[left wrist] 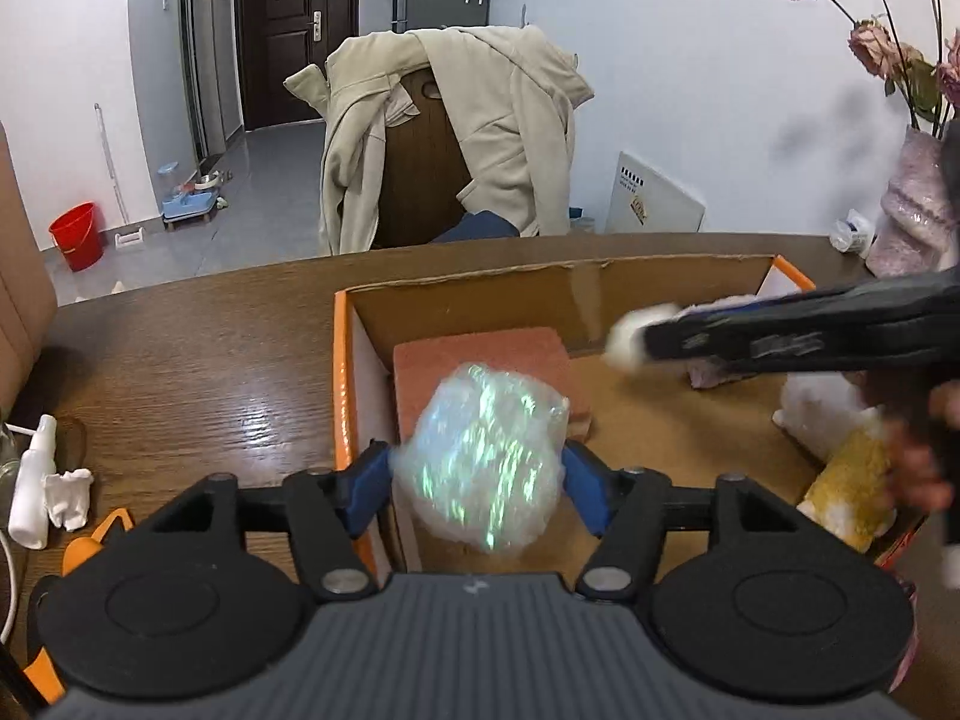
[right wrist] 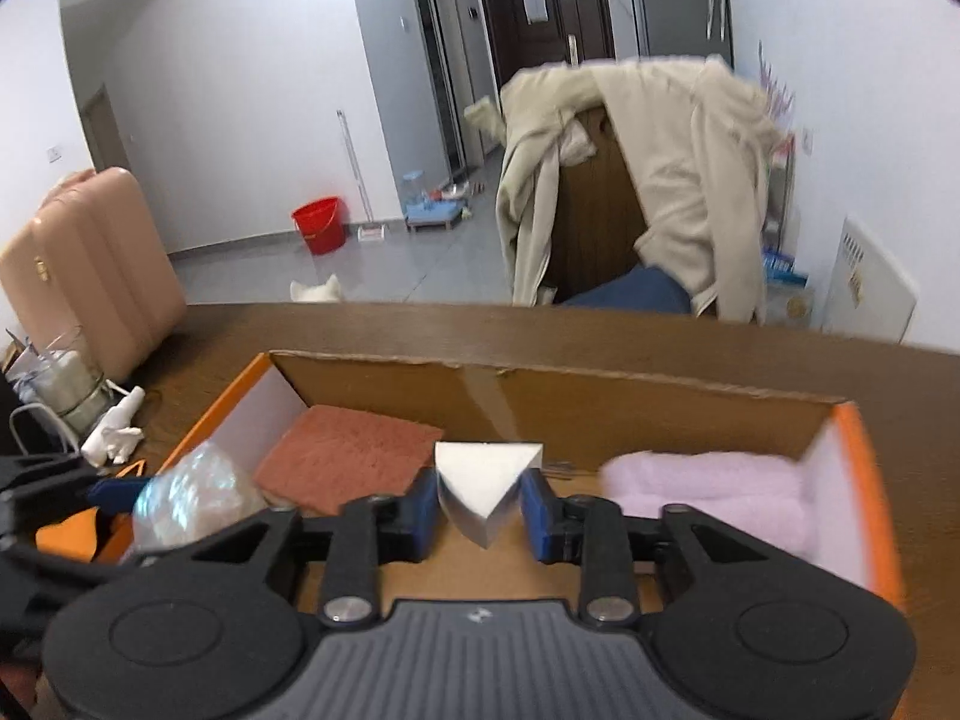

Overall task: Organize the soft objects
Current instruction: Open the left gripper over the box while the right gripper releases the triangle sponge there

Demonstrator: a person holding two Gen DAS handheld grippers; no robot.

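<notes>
Behind our brown table (left wrist: 180, 360) we see a chair with a coat (left wrist: 456, 132) on it and a red bucket (left wrist: 75, 234) on the floor; on the table sits our cardboard box (right wrist: 600, 402) with orange edges. Our left tongs (left wrist: 477, 462) are squeezed on a shiny crinkly ball (left wrist: 486, 456), held just over the left end of the box, near its wall; our right tongs (right wrist: 480, 504) are pinched on a white foam wedge (right wrist: 486, 480), held over the middle of the box. A red cloth (right wrist: 348, 456) lies in the back left corner and a pink towel (right wrist: 708, 492) at the right end; a yellow and white plush toy (left wrist: 840, 480) is in there too. We think it is best to go down slowly, one hand at a time, so the tongs do not bump; put each thing on a bare spot of the box floor, then let go gently, since the ball could roll and the wedge could tip.
</notes>
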